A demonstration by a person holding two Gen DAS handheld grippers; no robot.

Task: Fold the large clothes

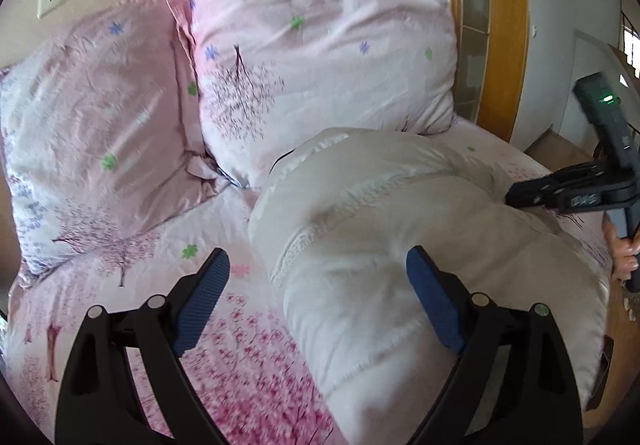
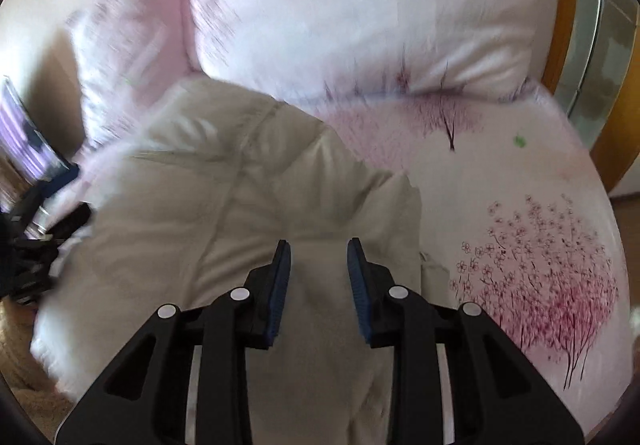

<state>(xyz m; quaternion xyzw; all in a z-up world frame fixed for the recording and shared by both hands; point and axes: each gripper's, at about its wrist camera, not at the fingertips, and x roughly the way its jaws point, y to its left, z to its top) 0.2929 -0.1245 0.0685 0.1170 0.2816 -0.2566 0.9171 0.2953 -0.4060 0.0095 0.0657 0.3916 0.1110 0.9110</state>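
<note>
A cream puffy quilted jacket [image 1: 380, 221] lies bunched on the bed's pink blossom sheet [image 1: 132, 265]; it also shows in the right wrist view [image 2: 240, 181]. My left gripper [image 1: 318, 277] is open wide and empty, its right finger over the jacket's near fold. My right gripper [image 2: 319, 269] is open and empty just above the jacket's edge. It also shows in the left wrist view [image 1: 520, 199], at the jacket's far right side, held by a hand [image 1: 624, 257].
Two pink floral pillows [image 1: 320, 77] [image 1: 100, 125] lean against the wall behind the jacket. A wooden door frame [image 1: 504, 29] stands at the right. The blossom sheet [image 2: 520, 245] lies bare right of the jacket. Dark objects [image 2: 32, 253] sit at the left bed edge.
</note>
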